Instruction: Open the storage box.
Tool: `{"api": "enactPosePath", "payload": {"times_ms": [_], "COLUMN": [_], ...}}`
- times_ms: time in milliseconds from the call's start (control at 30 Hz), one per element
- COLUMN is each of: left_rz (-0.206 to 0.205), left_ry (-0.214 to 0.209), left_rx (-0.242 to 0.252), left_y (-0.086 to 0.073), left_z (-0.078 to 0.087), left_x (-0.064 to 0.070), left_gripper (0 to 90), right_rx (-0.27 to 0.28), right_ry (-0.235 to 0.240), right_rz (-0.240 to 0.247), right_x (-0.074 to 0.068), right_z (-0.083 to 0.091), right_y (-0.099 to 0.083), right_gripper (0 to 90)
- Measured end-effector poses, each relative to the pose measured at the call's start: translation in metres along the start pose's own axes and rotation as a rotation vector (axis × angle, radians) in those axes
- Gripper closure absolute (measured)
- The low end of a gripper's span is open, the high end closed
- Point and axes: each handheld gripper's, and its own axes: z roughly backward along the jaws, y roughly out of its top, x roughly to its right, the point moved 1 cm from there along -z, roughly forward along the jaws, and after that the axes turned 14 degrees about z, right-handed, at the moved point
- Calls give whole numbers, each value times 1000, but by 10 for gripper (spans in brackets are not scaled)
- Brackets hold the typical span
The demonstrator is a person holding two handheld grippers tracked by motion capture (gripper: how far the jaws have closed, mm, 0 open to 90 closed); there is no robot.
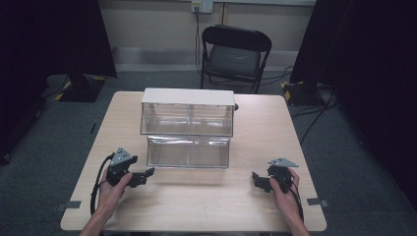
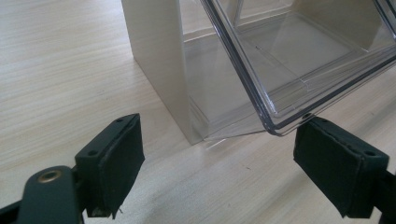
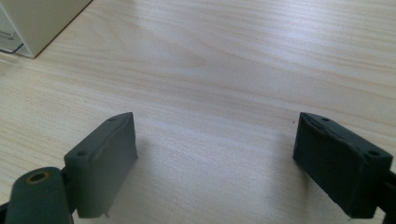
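High view, near to far: both grippers sit close to the table's near edge, left gripper at about 8 o'clock, right gripper at about 4 o'clock, each with jaws spread wide and nothing between them. Plenty of bare wood between the two. Just past them at table centre is the clear drawer, pulled out toward the person from the white-topped cabinet behind it at 12 o'clock. In the left gripper view, the drawer's corner hangs just above the right-hand jaw pad; can't tell if they touch. Beyond the table's far edge stands a folding chair.
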Motion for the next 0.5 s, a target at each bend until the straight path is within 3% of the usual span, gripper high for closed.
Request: {"api": "enactPosePath", "payload": {"times_ms": [500], "left_rz": [-4], "left_ry": [-29], "left_rx": [2], "left_y": [0], "left_z": [0], "left_x": [1], "left_gripper": [164], "right_rx": [0], "right_ry": [0], "right_rz": [0], "right_x": [0], "right_z": [0], "right_y": [0], "right_gripper": [126]}}
